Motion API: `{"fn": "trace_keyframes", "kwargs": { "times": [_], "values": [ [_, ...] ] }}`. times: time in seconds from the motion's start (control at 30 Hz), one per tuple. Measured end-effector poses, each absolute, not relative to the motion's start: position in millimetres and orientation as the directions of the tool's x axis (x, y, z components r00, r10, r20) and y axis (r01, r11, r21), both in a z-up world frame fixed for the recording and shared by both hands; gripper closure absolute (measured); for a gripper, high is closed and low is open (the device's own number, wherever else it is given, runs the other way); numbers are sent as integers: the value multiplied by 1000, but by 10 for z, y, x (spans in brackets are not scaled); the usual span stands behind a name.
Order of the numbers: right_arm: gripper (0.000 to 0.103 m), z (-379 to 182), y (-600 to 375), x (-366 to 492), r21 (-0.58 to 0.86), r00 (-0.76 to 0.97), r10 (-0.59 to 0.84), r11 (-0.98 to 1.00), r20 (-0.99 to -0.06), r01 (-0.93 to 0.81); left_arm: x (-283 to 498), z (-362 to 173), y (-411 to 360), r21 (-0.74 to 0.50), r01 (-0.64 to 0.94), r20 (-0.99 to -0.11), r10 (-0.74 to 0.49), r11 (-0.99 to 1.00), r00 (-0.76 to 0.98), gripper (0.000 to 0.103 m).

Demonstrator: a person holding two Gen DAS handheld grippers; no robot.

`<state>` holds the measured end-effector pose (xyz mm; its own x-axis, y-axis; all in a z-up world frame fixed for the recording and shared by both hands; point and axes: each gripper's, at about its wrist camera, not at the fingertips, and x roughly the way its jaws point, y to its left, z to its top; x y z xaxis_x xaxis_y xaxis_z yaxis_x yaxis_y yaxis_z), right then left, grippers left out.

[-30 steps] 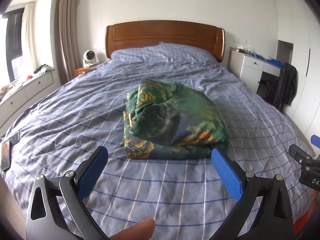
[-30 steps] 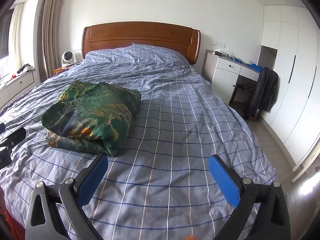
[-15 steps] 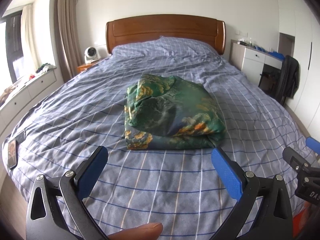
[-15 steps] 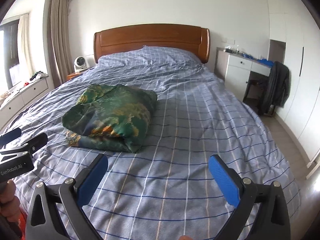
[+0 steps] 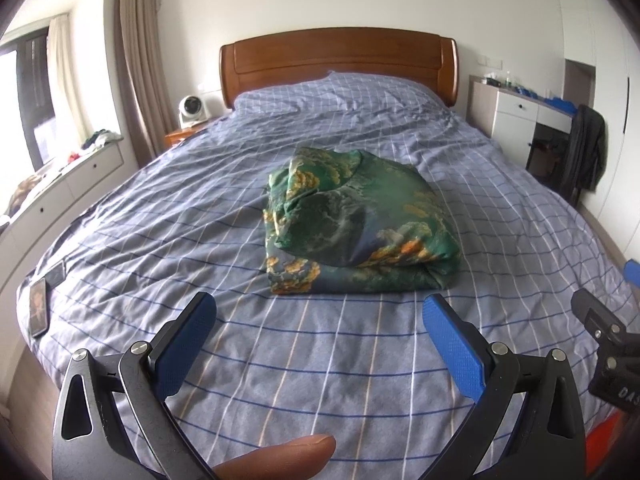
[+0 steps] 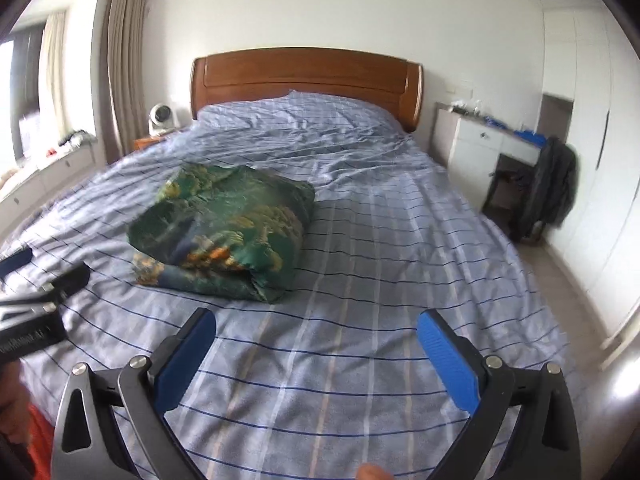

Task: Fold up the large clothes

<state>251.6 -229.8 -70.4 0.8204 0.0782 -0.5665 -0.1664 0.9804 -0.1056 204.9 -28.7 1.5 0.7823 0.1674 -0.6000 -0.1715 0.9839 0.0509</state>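
A green garment with an orange and gold print lies folded in a thick bundle on the blue checked bed cover. It also shows in the right wrist view, left of centre. My left gripper is open and empty, held above the cover short of the bundle's near edge. My right gripper is open and empty, off to the right of the bundle and nearer the foot of the bed. Each gripper shows at the side of the other's view, the right gripper and the left gripper.
A wooden headboard stands at the far end. A phone lies at the bed's left edge. A small fan sits on the nightstand. A white desk and a chair with a dark jacket stand at the right.
Both grippers have drawn back and up from the bundle, which now looks smaller and farther. The right wrist view has swung left toward it. The garment has not moved.
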Motion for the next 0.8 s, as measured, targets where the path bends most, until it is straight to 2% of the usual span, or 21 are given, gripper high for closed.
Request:
{"fn": "trace_keyframes", "kwargs": {
  "times": [0.17, 0.37, 0.6, 0.8],
  "values": [
    [1, -705, -2296, 2530, -69, 792, 100, 982, -602, -176, 2057, -24, -322, 49, -159, -619, 155, 986, 770, 0],
    [1, -687, -2302, 2498, -89, 800, 81, 982, -594, -165, 2014, 17, -365, 34, -143, -606, 134, 989, 784, 0],
    [1, -674, -2273, 2460, -96, 798, 86, 979, -597, -177, 2018, -43, -374, 20, -131, -634, 114, 991, 765, 0],
    [1, -690, -2258, 2481, -88, 783, 92, 979, -616, -184, 2004, 3, -407, 45, -124, -626, 125, 991, 770, 0]
  ]
}}
